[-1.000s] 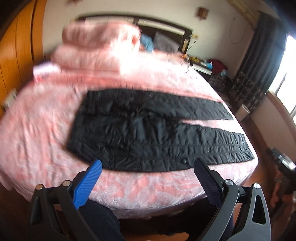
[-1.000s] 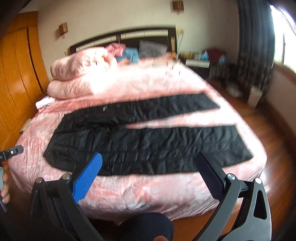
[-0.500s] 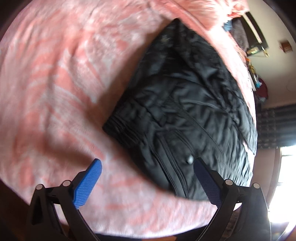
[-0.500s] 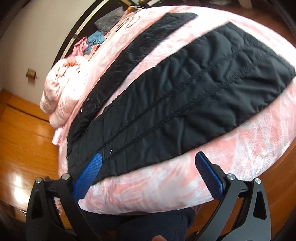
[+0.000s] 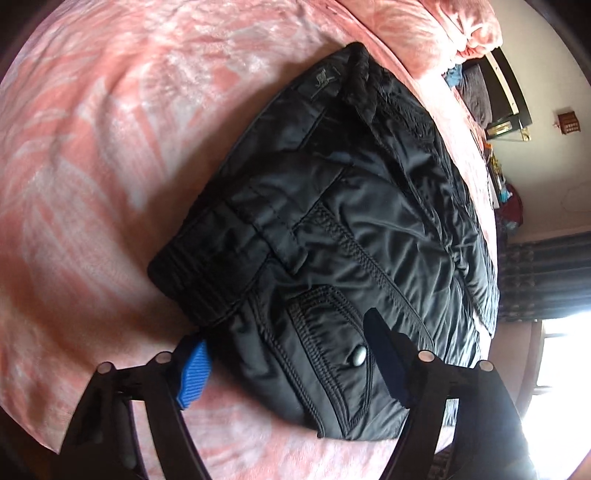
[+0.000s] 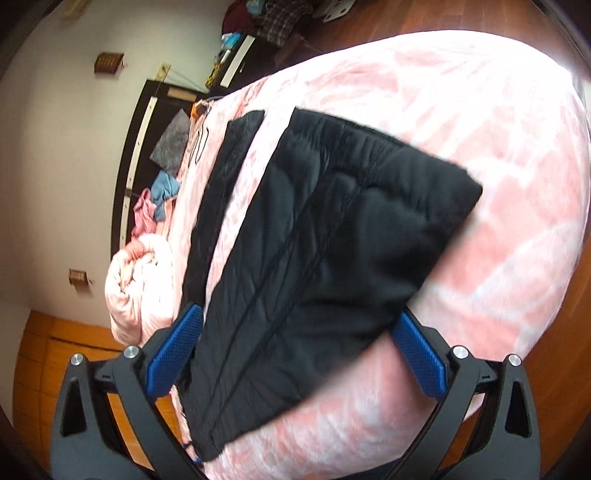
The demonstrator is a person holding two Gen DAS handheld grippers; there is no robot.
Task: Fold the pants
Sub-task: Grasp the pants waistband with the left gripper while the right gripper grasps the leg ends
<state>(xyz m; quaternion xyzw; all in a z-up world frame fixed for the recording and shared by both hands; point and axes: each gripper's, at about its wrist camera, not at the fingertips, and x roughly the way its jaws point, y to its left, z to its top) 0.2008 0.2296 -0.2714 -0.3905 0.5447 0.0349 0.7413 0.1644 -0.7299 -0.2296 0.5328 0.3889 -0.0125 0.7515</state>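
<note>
One pair of black quilted pants [image 5: 354,236], flat, legs apart.

Daylight from window [image 5: 561,354], blown-out glare at left view's lower right. Right view: bedspread [image 6: 498,92] overexposed at top right, pants [image 6: 332,240] edge motion-blurred. Sheen on black fabric. Fisheye bends edges; dark vignette at corners.

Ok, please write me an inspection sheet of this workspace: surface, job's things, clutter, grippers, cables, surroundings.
Surface: pink bedspread, patterned, wrinkled.
Job's things: black pants lying flat, unfolded, legs apart.
Clutter: rolled pink quilt, small clothes near the headboard.
Grippers: left gripper closing around the waist corner; right gripper open, a pant leg between its fingers.
Cables: nothing seen.
Surroundings: wooden floor, dark curtain, bright window.
</note>
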